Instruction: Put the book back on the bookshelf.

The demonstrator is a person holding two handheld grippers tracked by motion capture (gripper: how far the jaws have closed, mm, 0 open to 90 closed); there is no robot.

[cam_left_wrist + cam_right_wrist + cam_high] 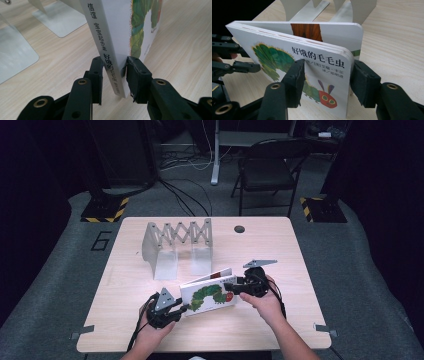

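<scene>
Holding: a white board book with a green caterpillar on its cover [209, 296] is gripped from both ends, standing on the pale wooden table [280, 245] near its front edge, between the two hands.
Left gripper [186, 308]: its black jaws are closed narrowly on the book's spine end; in the left gripper view [113, 72] one pad presses the back side beside the spine and the other presses the cover, with the printed Chinese characters of the spine running between them.
Right gripper [227, 287]: its jaws stand wide on either side of the book's open edge; in the right gripper view [327, 75] the left pad touches the cover over the caterpillar, while the right pad is just beside the thick page edge, and I cannot tell whether it touches.
Book pose: upright on its lower edge, slightly fanned, with the back cover [332, 31] standing apart from the other pages.
Hands: the person's left hand [152, 332] and right hand [267, 305] come in from the bottom of the high view, each wrapped around its gripper.
Behind the book: a grey metal expanding file rack with crossed slats [177, 240] stands on the table, farther from the person, near but apart from the book.
Table surface: a small dark round hole [239, 229] sits near the far edge.
Background: a black folding chair [270, 170] stands on the grey floor beyond the table.
</scene>
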